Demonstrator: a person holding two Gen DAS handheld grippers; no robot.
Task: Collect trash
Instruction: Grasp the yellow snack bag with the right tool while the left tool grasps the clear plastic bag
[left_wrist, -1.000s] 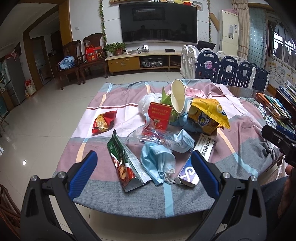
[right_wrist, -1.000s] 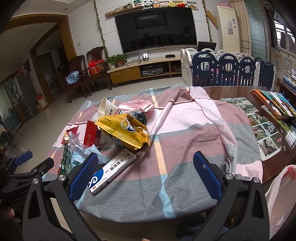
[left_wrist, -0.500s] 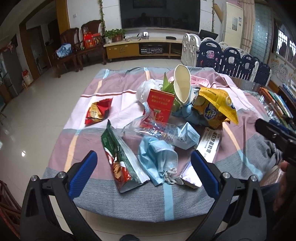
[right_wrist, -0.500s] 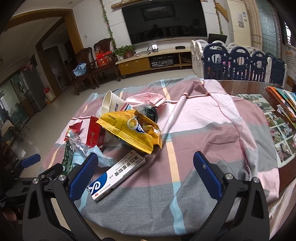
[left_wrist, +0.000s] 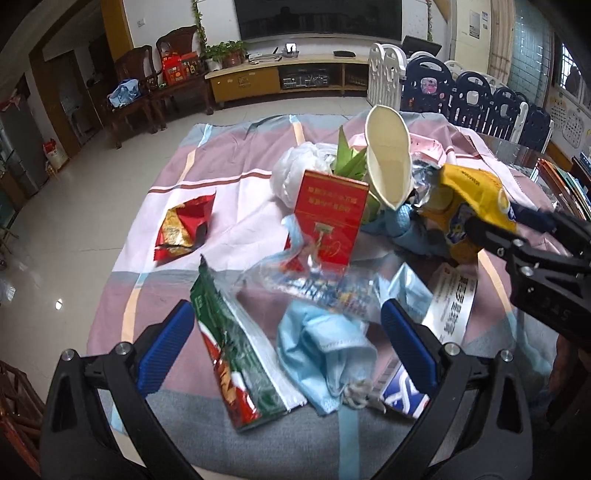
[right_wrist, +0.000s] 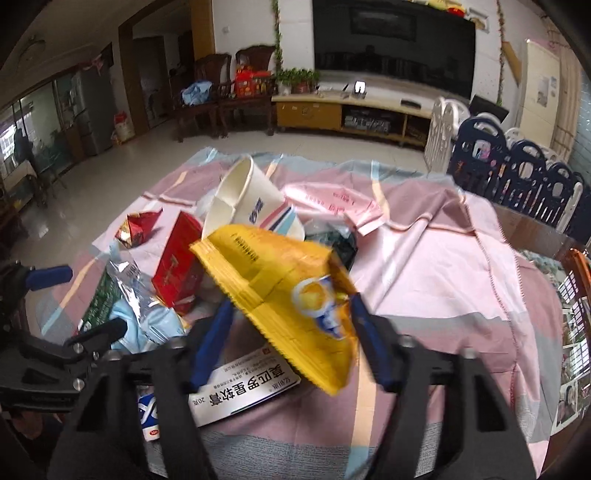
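Trash pile sits on the table (left_wrist: 155, 229), draped in a pink, grey and blue cloth whose near edge hangs just ahead of both hand-held grippers. Left hand-held gripper (left_wrist: 286, 347): fingers spread wide, holding nothing, poised over the near edge; green snack bag (left_wrist: 236, 354) and blue face mask (left_wrist: 325, 350) lie between its fingers. Right hand-held gripper (right_wrist: 291, 339): fingers drawn close on either side of the yellow snack bag (right_wrist: 280, 291), which looks pinched between them and blurred. Under that bag, a white medicine box (right_wrist: 236, 391). Bare cloth opens to the right of the right gripper and left of the left one, where only one red wrapper (left_wrist: 183, 230) lies apart. Count beyond the grippers: one red carton (left_wrist: 330, 218), one paper cup (left_wrist: 388, 162) on its side, one clear plastic wrapper (left_wrist: 314, 284), one white plastic bag (left_wrist: 295, 166). Room: tiled floor (left_wrist: 66, 229), TV (right_wrist: 391, 26) on the far wall, wooden chairs, a play fence (right_wrist: 524, 173) to the right.
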